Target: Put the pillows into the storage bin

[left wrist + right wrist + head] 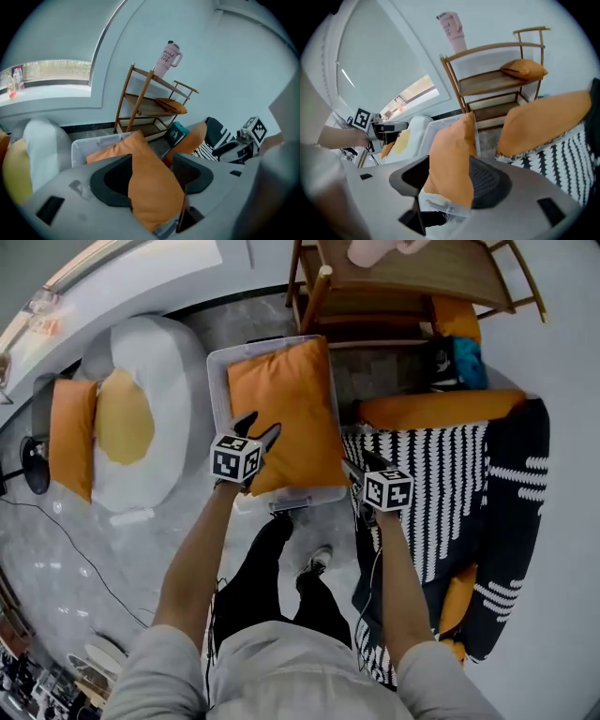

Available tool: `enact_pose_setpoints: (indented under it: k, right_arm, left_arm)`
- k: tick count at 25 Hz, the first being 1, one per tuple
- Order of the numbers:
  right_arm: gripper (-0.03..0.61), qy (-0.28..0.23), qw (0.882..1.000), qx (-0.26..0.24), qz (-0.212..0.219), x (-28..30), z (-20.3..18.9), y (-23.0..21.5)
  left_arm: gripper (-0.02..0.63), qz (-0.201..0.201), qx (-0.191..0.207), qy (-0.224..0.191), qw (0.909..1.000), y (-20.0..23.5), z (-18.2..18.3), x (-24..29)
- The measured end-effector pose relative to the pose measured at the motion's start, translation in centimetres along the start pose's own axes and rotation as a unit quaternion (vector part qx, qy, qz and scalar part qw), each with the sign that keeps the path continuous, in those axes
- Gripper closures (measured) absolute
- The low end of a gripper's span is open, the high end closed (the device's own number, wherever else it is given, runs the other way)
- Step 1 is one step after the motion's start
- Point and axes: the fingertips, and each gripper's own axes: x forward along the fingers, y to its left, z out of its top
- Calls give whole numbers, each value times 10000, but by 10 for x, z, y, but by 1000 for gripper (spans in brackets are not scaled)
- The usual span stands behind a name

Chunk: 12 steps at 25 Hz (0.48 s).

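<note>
An orange pillow (286,413) lies on top of the clear storage bin (217,362), covering most of its opening. My left gripper (257,430) hovers over the pillow's near left edge with its black fingers spread. In the left gripper view the pillow (152,187) shows through the gap between the jaws, and the bin (89,143) sits behind it. My right gripper (359,468) hangs by the pillow's near right corner. In the right gripper view the pillow (450,159) and the bin's near rim (440,206) show between the wide-apart jaws. Neither gripper holds anything.
A long orange pillow (436,409) rests on the black-and-white striped sofa (441,493) at the right. At the left lie an orange pillow (72,437) and an egg-shaped cushion (131,418). A wooden shelf (403,277) stands behind the bin, with a pink tumbler (168,57) on it.
</note>
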Motion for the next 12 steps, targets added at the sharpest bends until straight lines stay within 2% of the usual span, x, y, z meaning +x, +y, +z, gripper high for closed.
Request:
enact_pose_setpoints:
  k: [3, 6, 9, 12]
  right_arm:
    - [324, -433, 9979, -445, -163, -49, 32, 15]
    - [338, -850, 9910, -999, -250, -101, 59, 33]
    - [352, -1140, 9801, -1585, -354, -156, 68, 49]
    - [400, -1612, 9702, -1755, -432, -219, 73, 65]
  left_arm:
    - [345, 149, 73, -254, 9995, -18, 13, -47]
    - [348, 356, 237, -591, 9973, -39, 35, -97]
    - [367, 608, 453, -959, 9925, -67, 53, -152]
    - [398, 883, 707, -1340, 9845, -99, 63, -214]
